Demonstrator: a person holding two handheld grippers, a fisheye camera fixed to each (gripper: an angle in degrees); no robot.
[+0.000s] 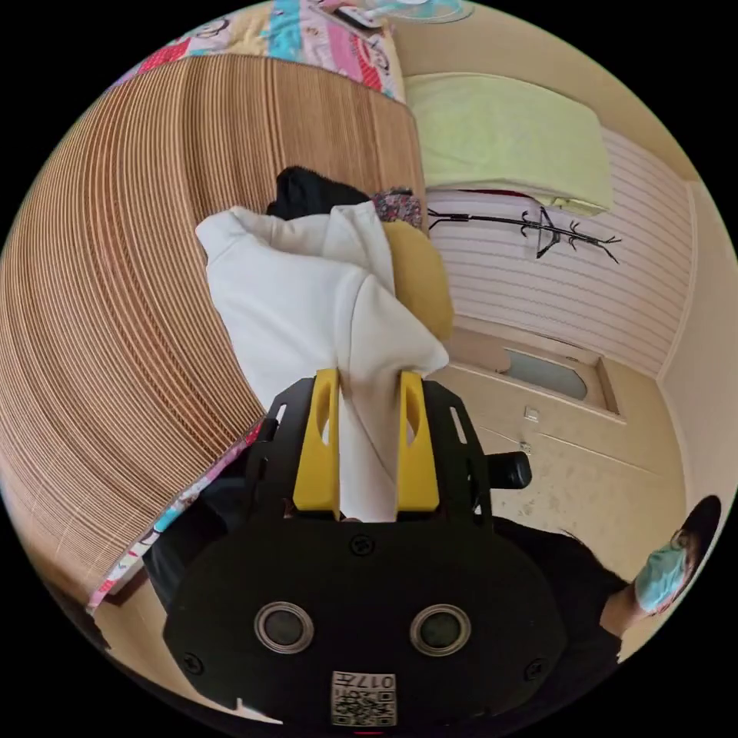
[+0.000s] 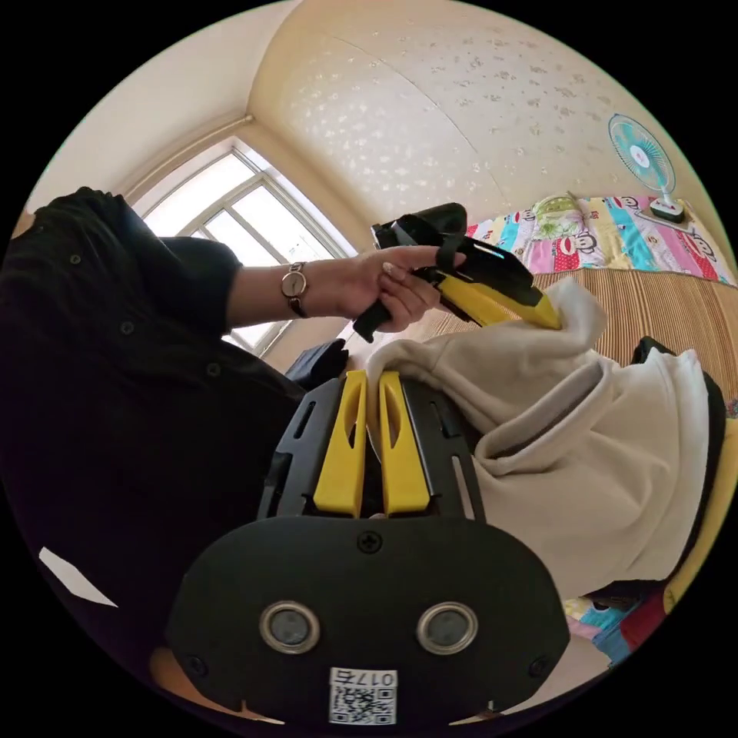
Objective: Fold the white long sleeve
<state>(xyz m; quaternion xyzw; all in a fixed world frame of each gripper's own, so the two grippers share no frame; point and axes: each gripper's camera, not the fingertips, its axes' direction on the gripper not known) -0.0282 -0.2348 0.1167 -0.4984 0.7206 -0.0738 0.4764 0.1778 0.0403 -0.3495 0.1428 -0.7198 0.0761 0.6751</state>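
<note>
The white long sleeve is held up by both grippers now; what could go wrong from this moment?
1. The left gripper holds a thick bunch of the white long sleeve between wide jaws; it may slip out.
2. The right gripper pinches a thin edge, so a pull could free it.
3. The garment hangs bunched over the dark clothes and the yellow piece on the bamboo mat; it may drag them along.

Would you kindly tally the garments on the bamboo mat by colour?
White long-sleeve top: 1
Black garment: 1
Mustard-yellow garment: 1
Floral-print fabric piece: 1
Total: 4, the white one held by both grippers, left and right.
</note>
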